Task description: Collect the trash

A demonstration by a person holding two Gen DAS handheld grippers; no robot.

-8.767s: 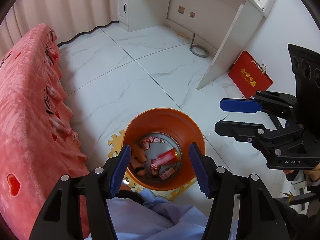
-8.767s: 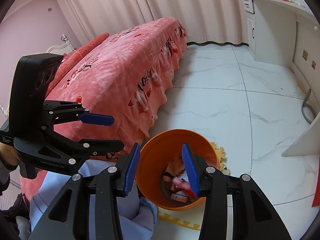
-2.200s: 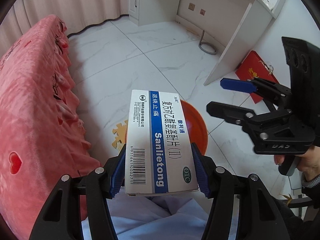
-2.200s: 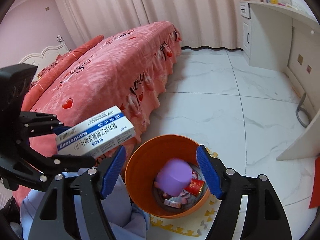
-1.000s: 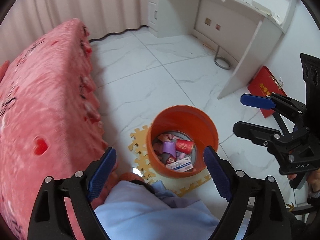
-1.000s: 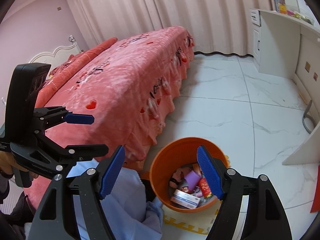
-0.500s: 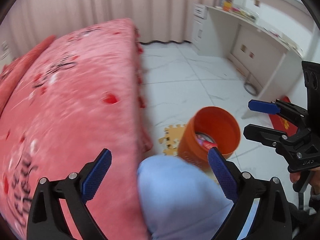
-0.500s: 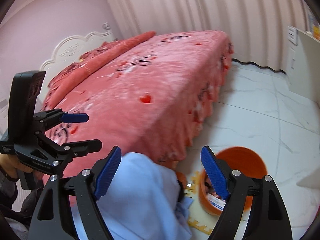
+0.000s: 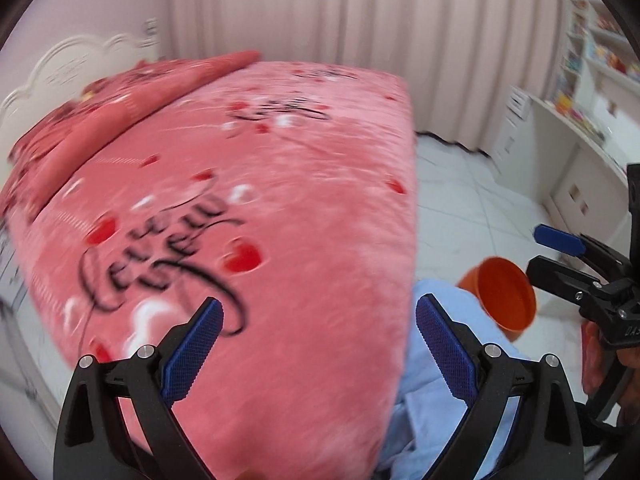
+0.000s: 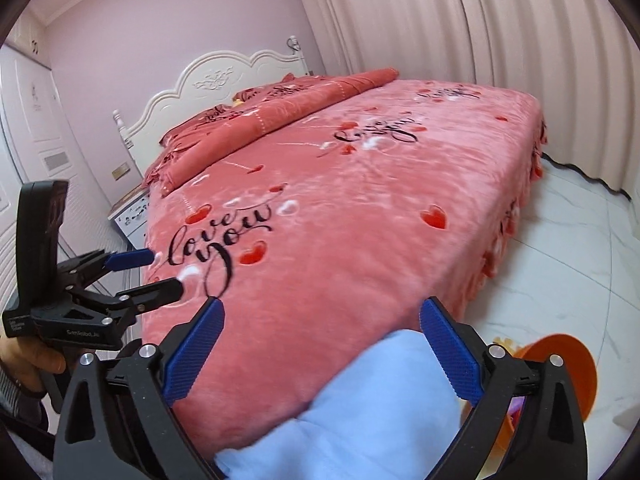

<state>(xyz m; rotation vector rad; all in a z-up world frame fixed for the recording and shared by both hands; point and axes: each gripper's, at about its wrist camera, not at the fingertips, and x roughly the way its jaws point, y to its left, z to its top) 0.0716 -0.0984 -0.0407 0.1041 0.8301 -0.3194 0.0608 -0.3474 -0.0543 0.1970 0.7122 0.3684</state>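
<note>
The left claw (image 9: 320, 330) is held spread wide with nothing between its blue pads, pointed over the pink bedspread (image 9: 248, 216) printed with red hearts and black script. The right claw (image 10: 322, 334) is likewise released and bare, aimed across the same bed toward the white headboard (image 10: 224, 76). The orange trash bucket (image 9: 506, 292) is seen on the white tiled floor (image 10: 568, 248) beside the bed's foot end, partly hidden behind light-blue clothing (image 10: 360, 412). Its contents are barely visible from either view. A white desk (image 9: 576, 148) is seen against the far wall.
</note>
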